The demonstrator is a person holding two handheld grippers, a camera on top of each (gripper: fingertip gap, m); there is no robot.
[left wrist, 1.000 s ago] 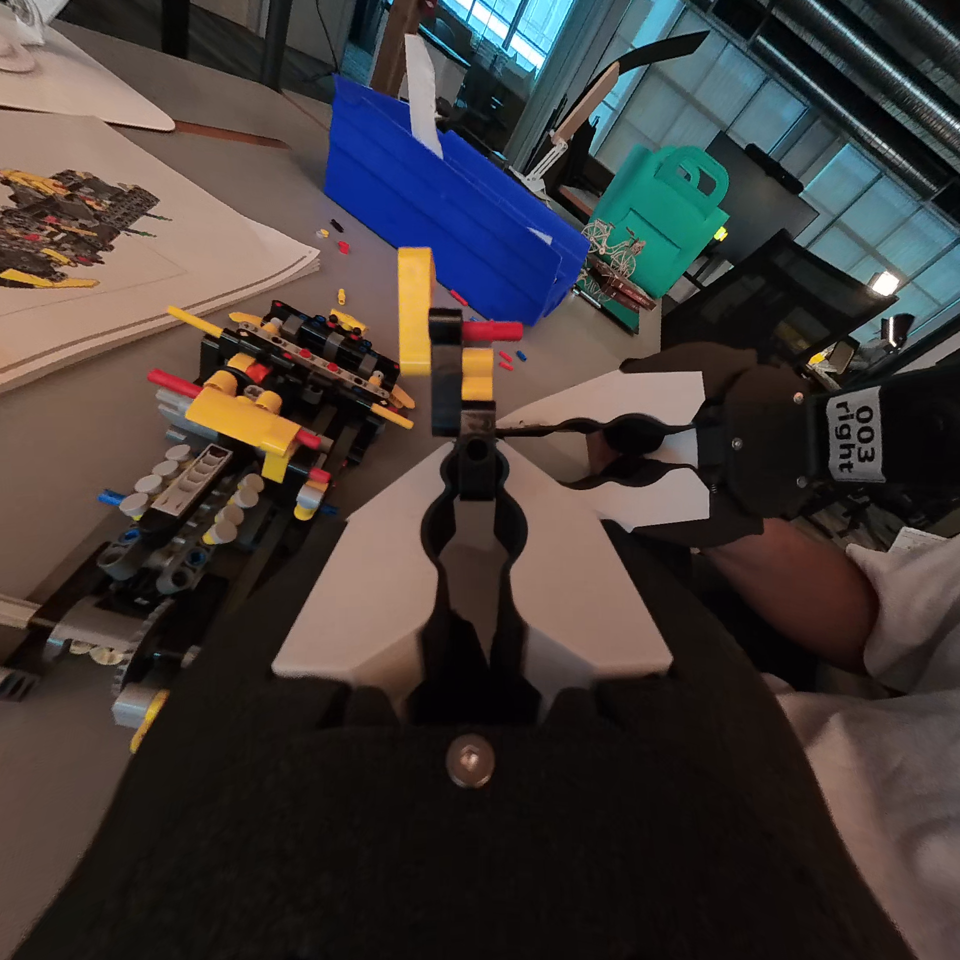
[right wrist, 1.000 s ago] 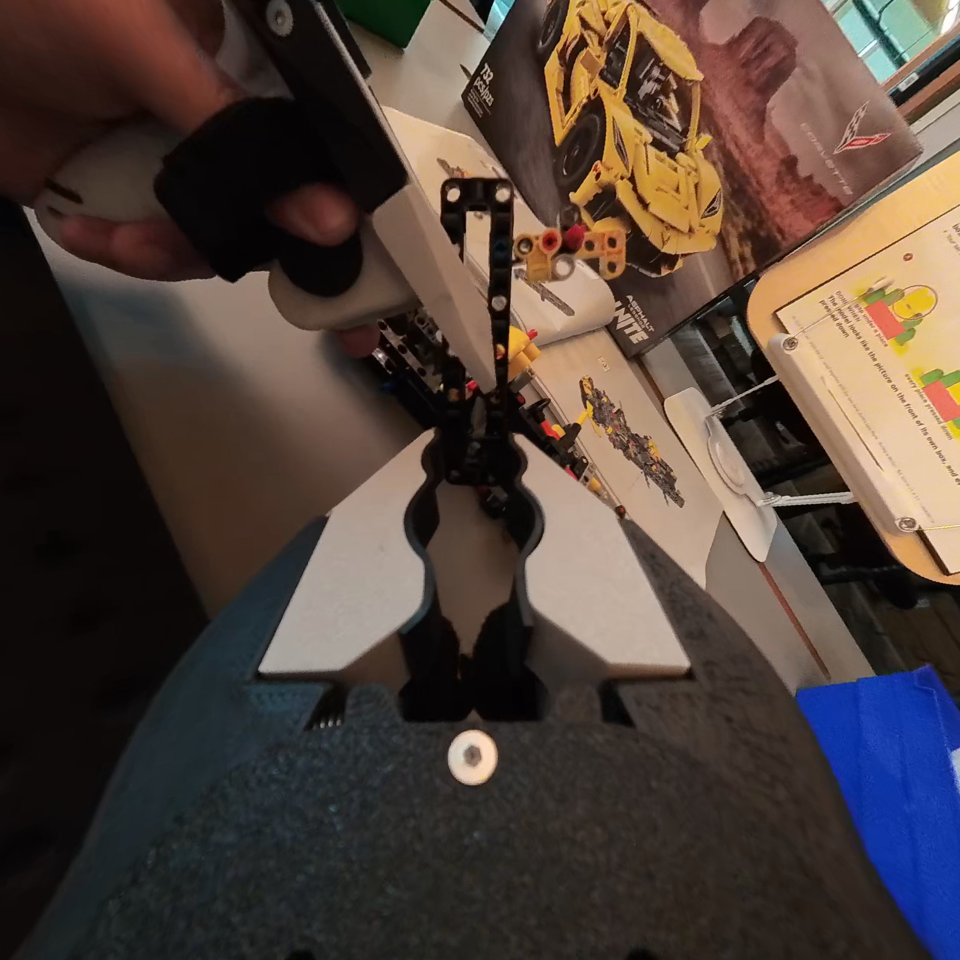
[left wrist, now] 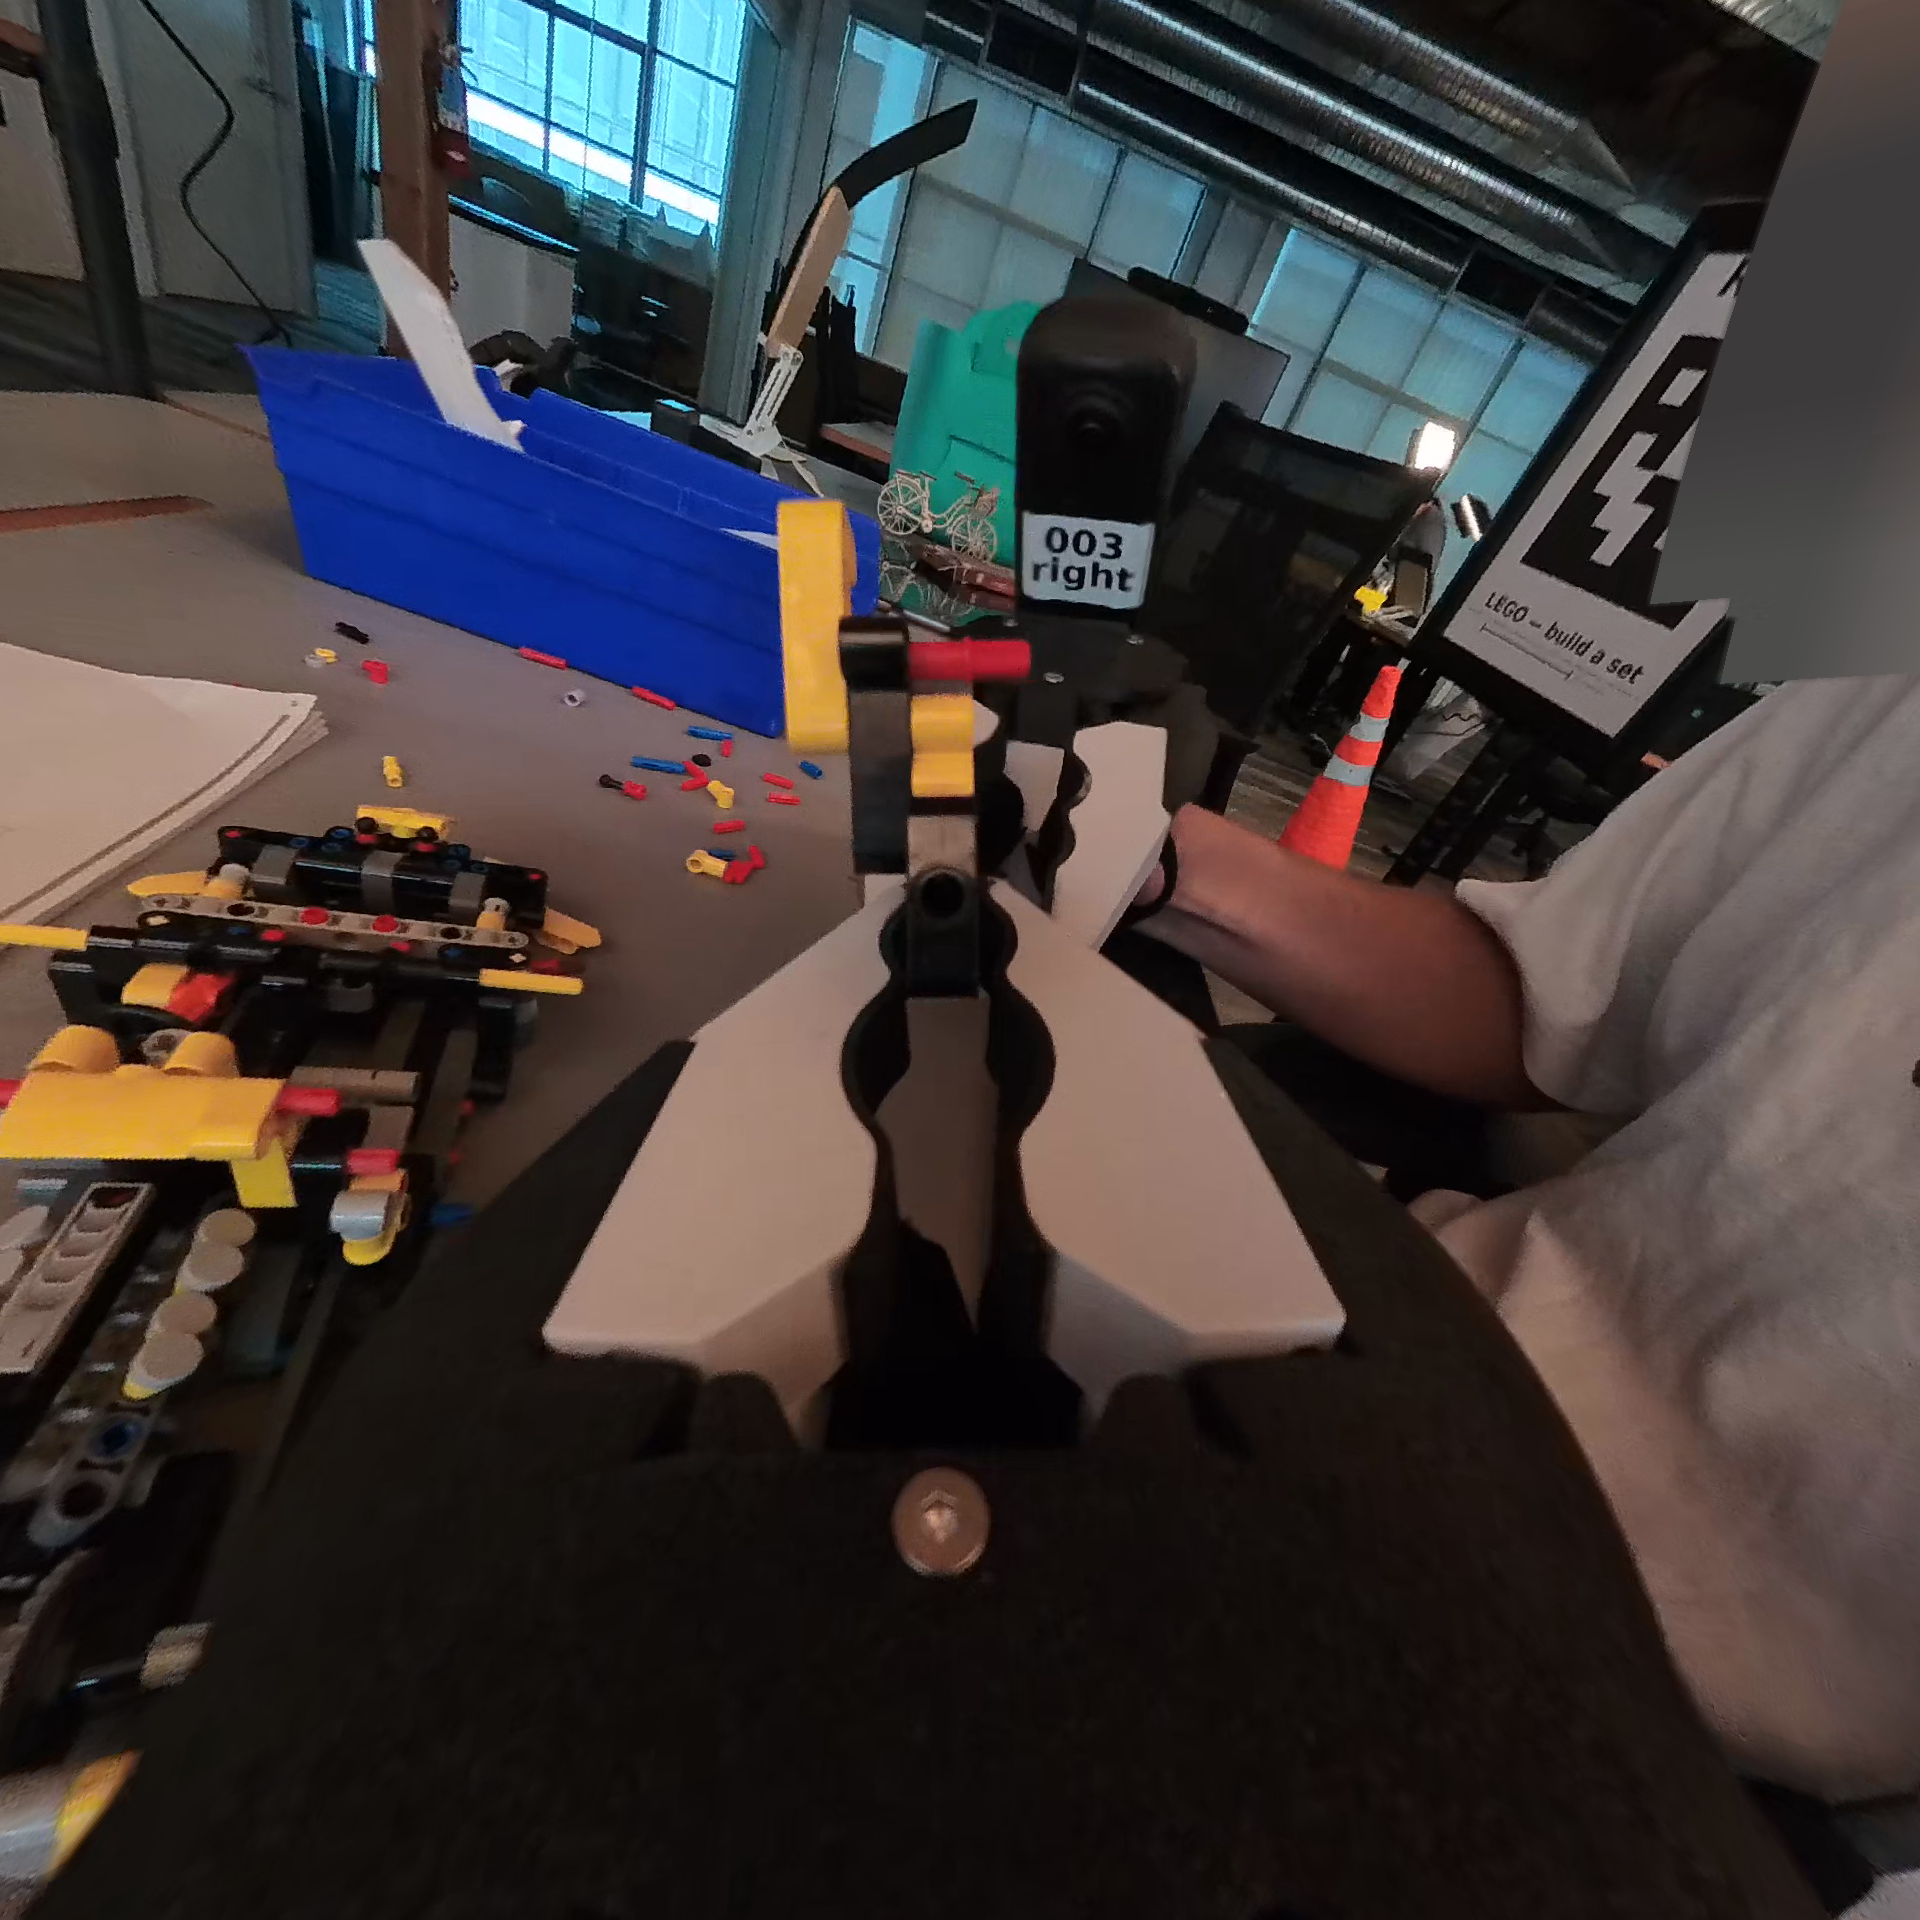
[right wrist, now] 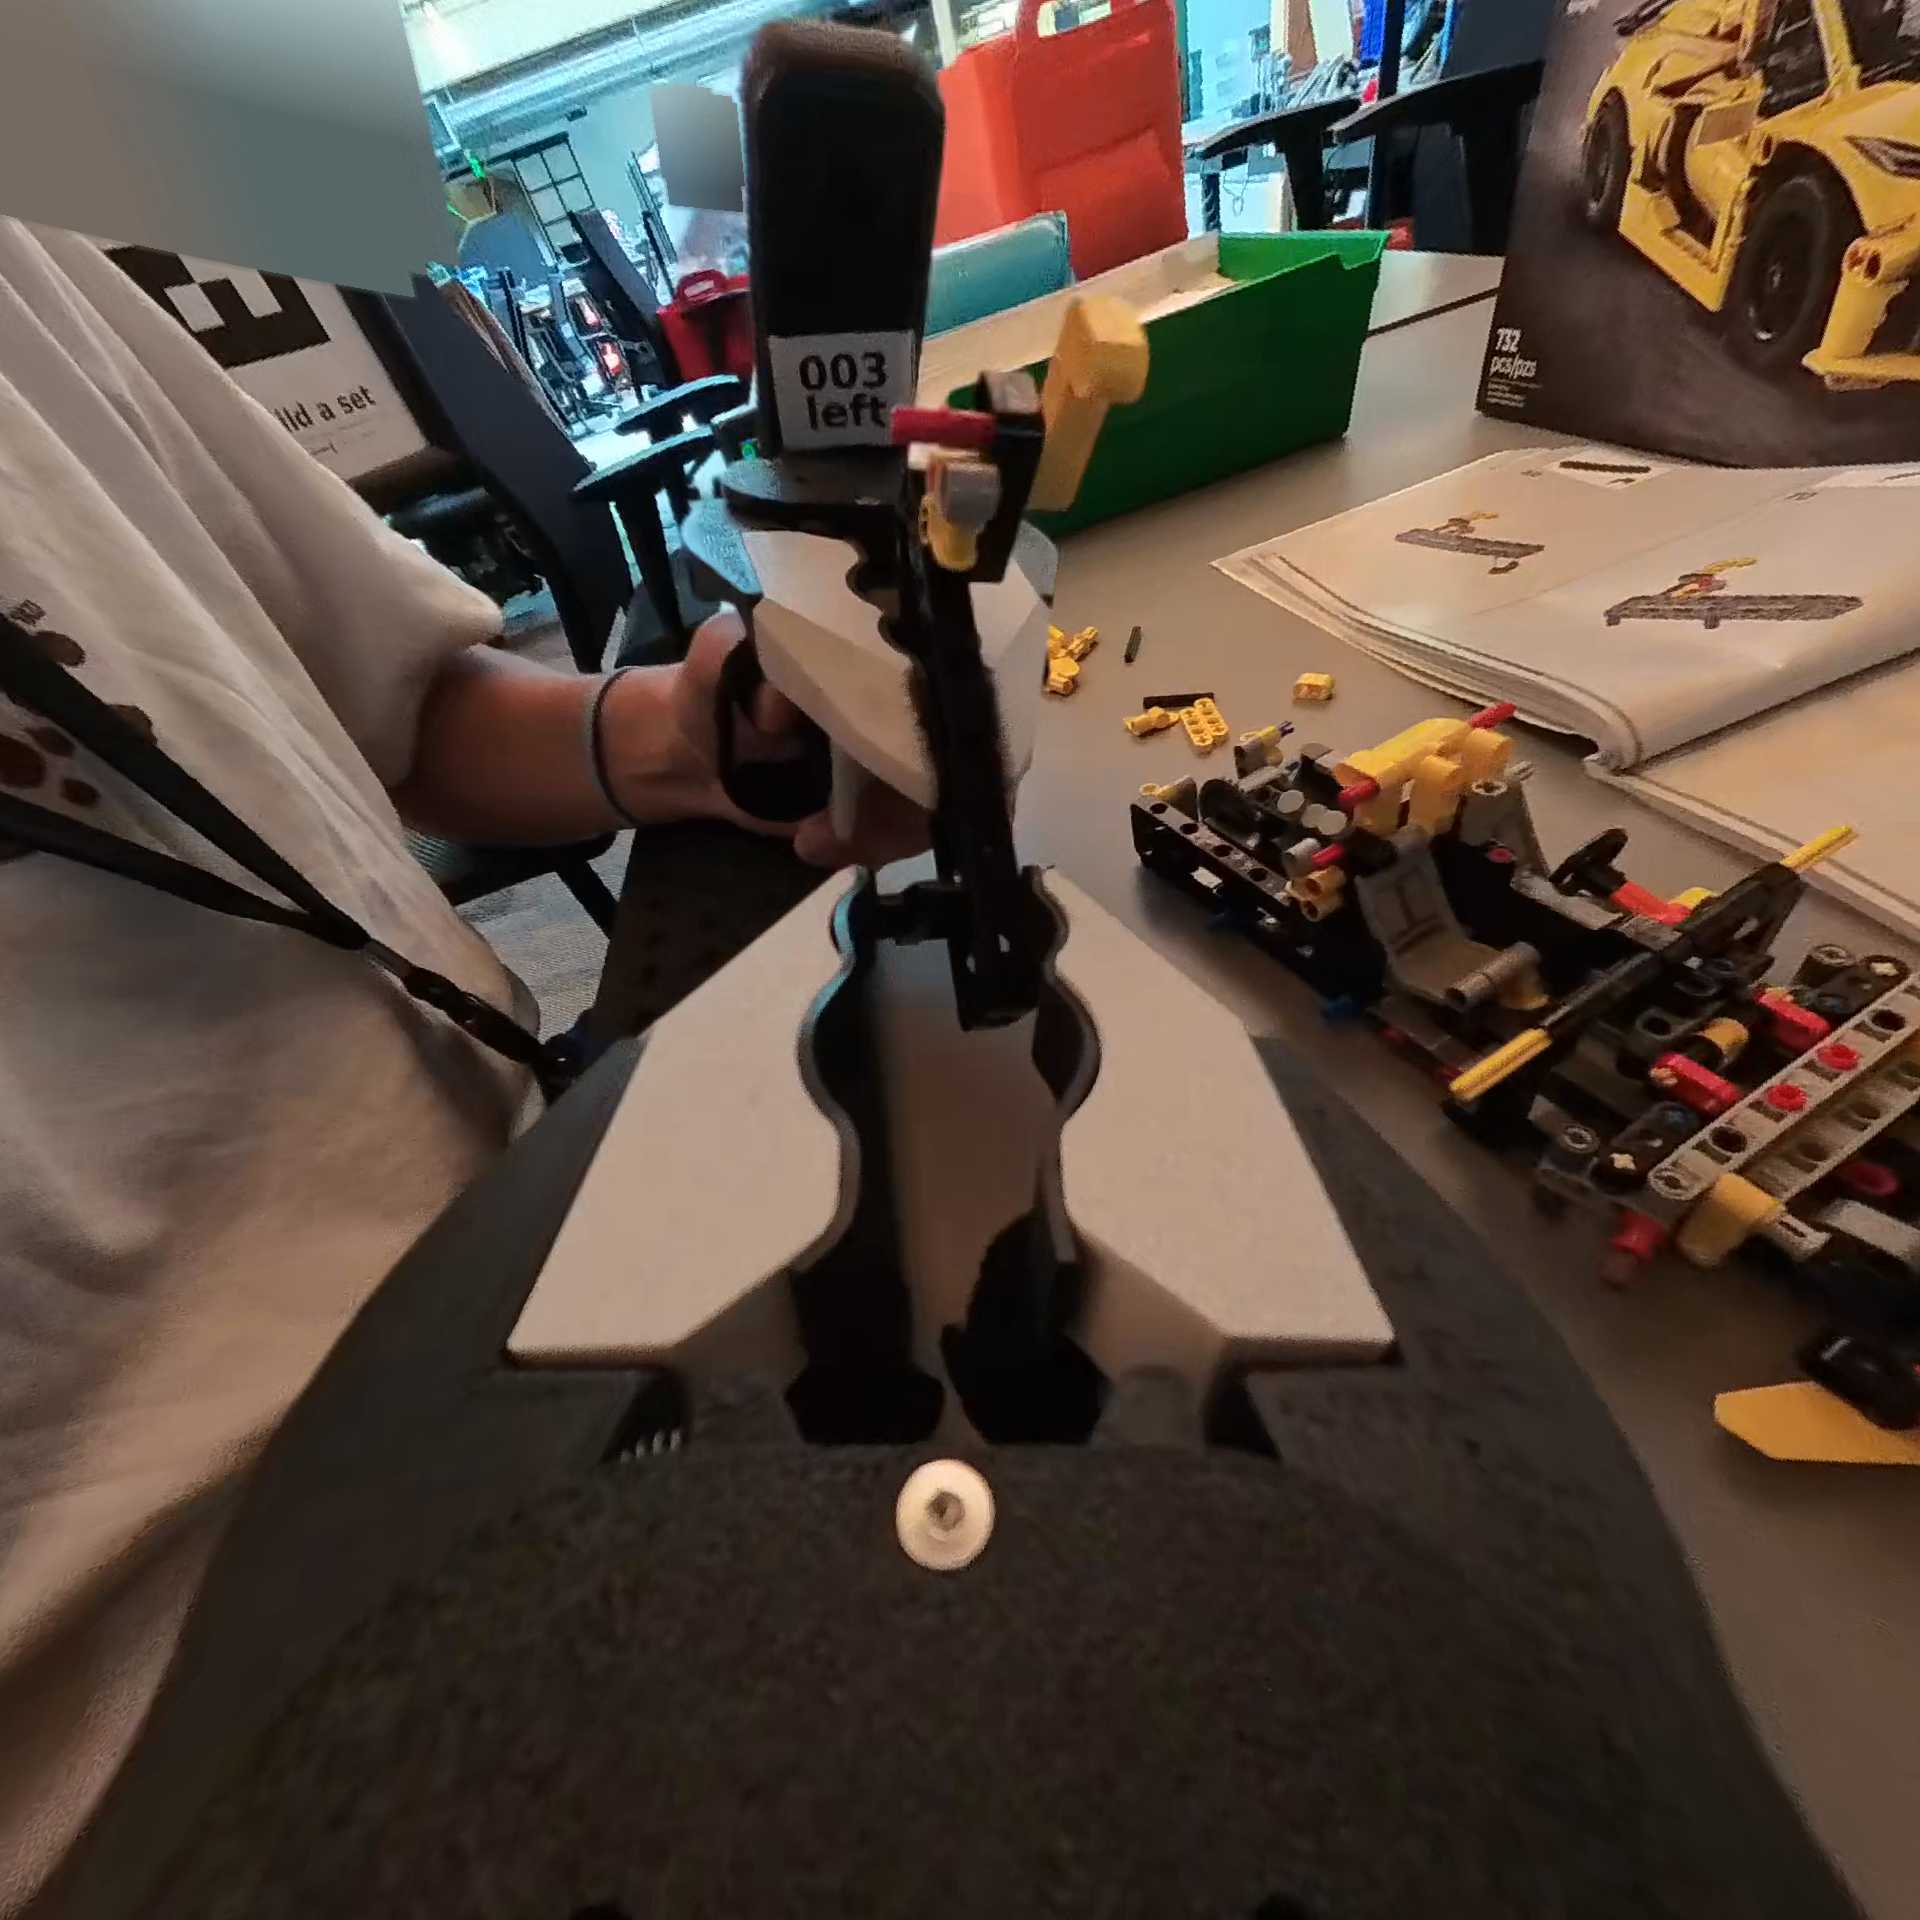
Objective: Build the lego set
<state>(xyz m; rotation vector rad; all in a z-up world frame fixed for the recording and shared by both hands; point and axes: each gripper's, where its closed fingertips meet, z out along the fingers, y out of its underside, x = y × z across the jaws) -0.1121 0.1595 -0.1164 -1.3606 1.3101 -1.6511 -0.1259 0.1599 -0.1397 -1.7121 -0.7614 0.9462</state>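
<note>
A small sub-assembly (left wrist: 894,717) of black beams, a yellow panel, yellow connectors and a red pin is held in the air between both grippers. My left gripper (left wrist: 940,925) is shut on its black lower end. My right gripper (right wrist: 951,914) is shut on the long black beam (right wrist: 966,790) of the same sub-assembly, whose yellow panel (right wrist: 1086,400) shows at the top. Each gripper faces the other: the right one's fingers (left wrist: 1112,821) show behind the piece, the left one's fingers (right wrist: 831,665) show beyond the beam. The partly built car chassis (left wrist: 260,1039) lies on the table (left wrist: 644,997), also in the right wrist view (right wrist: 1507,935).
A blue bin (left wrist: 499,540) stands at the back with loose small parts (left wrist: 717,800) in front of it. Instruction booklets (left wrist: 125,748) (right wrist: 1558,592) lie by the chassis. A green bin (right wrist: 1226,416), the set's box (right wrist: 1714,208) and loose yellow parts (right wrist: 1174,712) lie beyond. The person's forearm (left wrist: 1330,966) is on the right. Only a small space, under 4 cm, lies between the two pairs of fingers.
Both grippers have swung round with the sub-assembly still held. The right gripper now faces the left one from behind the piece, no longer from the side. The piece sits lower and nearer the person.
</note>
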